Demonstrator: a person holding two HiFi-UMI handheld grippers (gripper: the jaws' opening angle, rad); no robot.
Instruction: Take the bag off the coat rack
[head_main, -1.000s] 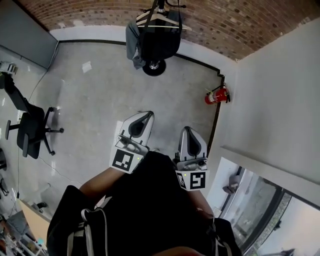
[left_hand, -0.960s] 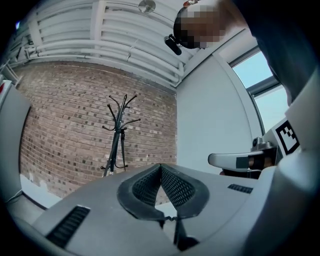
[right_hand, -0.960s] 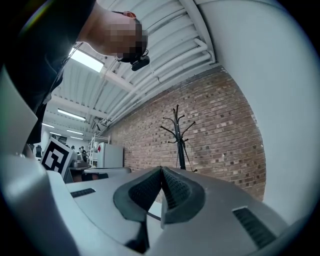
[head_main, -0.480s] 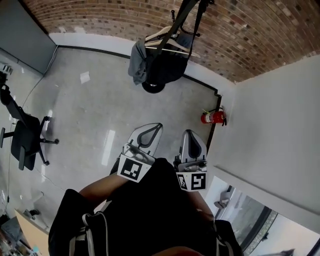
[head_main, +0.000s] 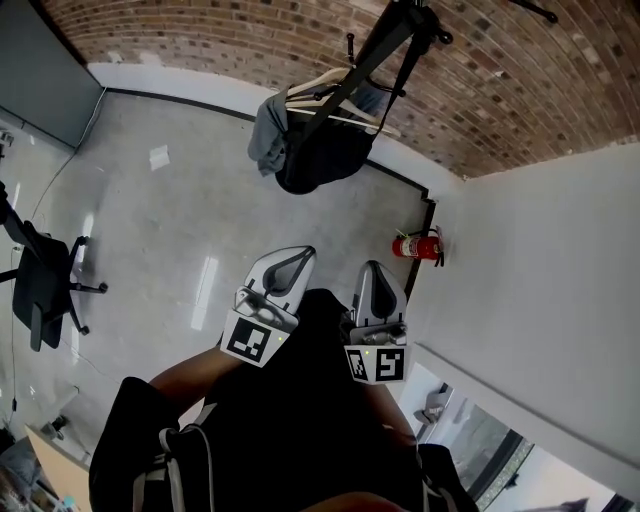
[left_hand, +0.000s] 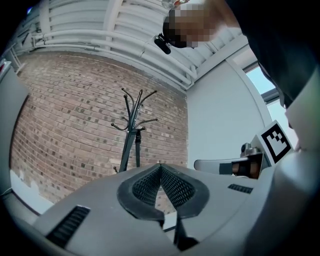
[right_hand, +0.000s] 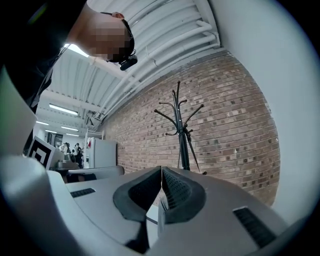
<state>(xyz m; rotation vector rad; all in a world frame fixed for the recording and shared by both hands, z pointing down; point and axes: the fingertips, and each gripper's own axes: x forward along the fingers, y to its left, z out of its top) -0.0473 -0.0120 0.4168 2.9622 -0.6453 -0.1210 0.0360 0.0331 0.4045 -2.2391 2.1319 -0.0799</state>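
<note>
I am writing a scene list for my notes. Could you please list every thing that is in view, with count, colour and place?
coat rack: one, black, against the brick wall
bag: one, black, hanging on the coat rack
garment: one, grey, hanging on the rack to the left of the bag
fire extinguisher: one, red, low at the wall corner on the right
office chair: one, black, on the floor at far left
brick wall: one, red-brown, behind the rack
floor: one, pale grey, shiny
left gripper: one, grey, fingers shut, empty
right gripper: one, grey, fingers shut, empty
</note>
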